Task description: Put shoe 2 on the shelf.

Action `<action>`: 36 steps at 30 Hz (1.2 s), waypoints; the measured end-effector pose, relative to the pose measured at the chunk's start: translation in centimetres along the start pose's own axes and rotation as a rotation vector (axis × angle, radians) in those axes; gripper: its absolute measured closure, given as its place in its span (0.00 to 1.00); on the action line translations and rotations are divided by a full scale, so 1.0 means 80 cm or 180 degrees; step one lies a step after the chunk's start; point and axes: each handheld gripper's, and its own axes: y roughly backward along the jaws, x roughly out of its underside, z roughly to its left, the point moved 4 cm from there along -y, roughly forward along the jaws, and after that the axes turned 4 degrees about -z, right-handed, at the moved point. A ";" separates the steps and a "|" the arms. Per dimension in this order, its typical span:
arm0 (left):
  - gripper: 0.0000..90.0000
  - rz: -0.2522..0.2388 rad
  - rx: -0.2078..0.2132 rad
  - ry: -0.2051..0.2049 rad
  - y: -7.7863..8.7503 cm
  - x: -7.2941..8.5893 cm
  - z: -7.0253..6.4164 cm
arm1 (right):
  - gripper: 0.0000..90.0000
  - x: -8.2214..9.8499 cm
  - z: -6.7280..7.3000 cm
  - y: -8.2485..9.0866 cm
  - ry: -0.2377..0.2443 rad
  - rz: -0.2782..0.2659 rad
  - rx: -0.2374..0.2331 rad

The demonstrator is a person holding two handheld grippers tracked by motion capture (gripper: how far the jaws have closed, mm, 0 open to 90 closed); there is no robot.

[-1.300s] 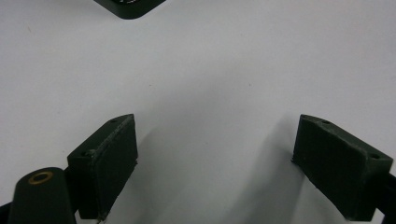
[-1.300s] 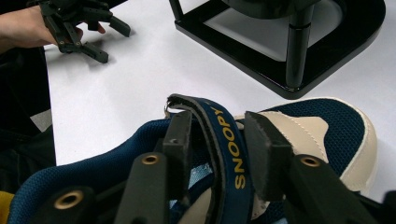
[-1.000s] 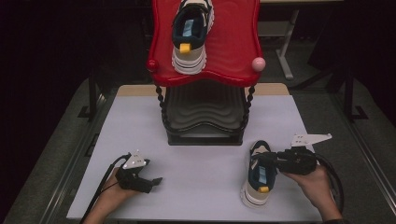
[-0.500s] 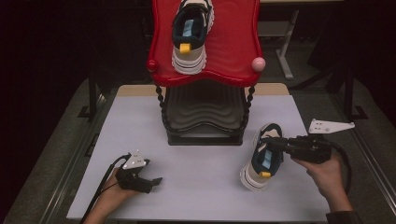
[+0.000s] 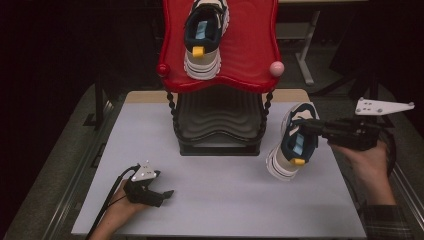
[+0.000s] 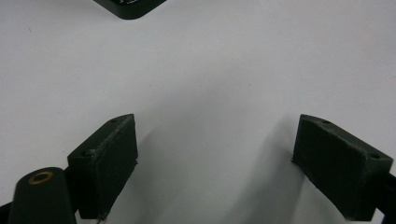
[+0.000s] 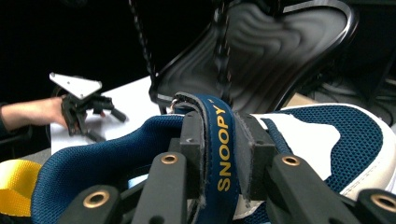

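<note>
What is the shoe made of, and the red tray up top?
The shoe: blue part looks like woven mesh fabric, with tiny holes showing; white patches look like smooth leather or fake leather, hard to tell which. The red tray: probably glossy plastic, since it shines and has moulded ripples.

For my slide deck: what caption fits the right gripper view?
Right tool clamps the shoe's blue "SNOOPY" tongue, black rack behind.

room: dark | table (image 5: 150, 130): pale grey top (wooden far edge) | floor (image 5: 60, 135): grey
</note>
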 end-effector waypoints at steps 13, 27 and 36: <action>0.14 0.0000 0.0001 0.0002 0.000 0.000 0.000 | 0.82 -0.081 -0.012 0.019 0.0148 -0.0295 -0.0023; 0.15 0.0020 0.0004 -0.0017 0.001 0.000 0.000 | 0.82 -0.176 -0.006 0.039 0.0335 -0.0579 -0.0095; 0.14 0.0014 0.0001 -0.0016 0.000 0.000 0.000 | 0.82 -0.244 0.001 0.044 0.0474 -0.0732 -0.0156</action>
